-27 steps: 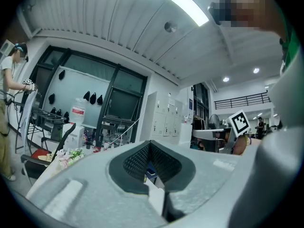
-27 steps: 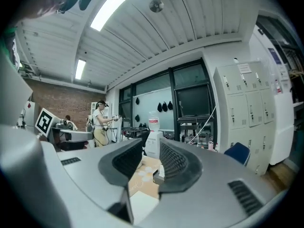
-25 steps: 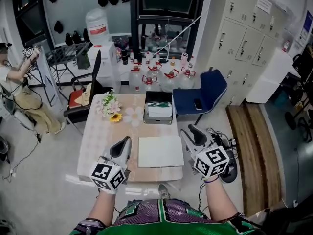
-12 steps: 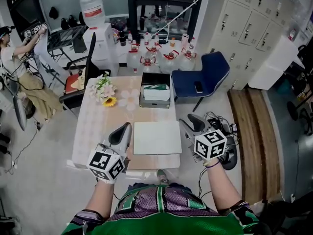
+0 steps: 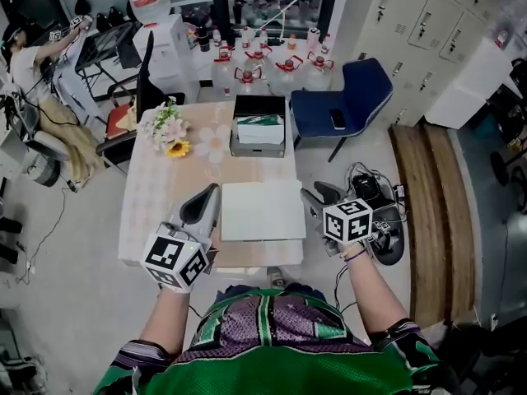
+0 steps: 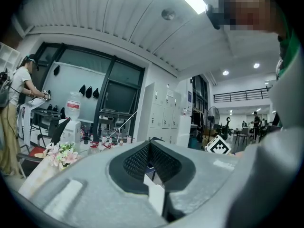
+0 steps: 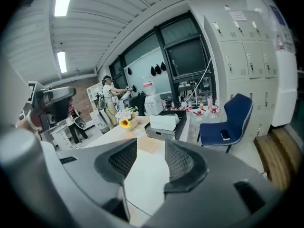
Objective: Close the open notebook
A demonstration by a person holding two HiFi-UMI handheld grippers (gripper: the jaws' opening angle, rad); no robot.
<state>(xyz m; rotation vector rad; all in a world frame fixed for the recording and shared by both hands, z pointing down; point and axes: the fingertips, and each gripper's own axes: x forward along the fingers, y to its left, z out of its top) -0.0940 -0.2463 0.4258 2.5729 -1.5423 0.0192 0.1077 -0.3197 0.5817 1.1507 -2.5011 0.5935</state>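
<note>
Jaws of my left gripper point(image 5: 212, 194) are pressed together on nothing, held level beside the notebook point(image 5: 262, 210), which lies flat on the table point(image 5: 156, 204). It looks light and floppy; I would pinch its thin outer edge. My right gripper point(image 5: 319, 194) has just been opening, empty, tilted slightly down.
</note>
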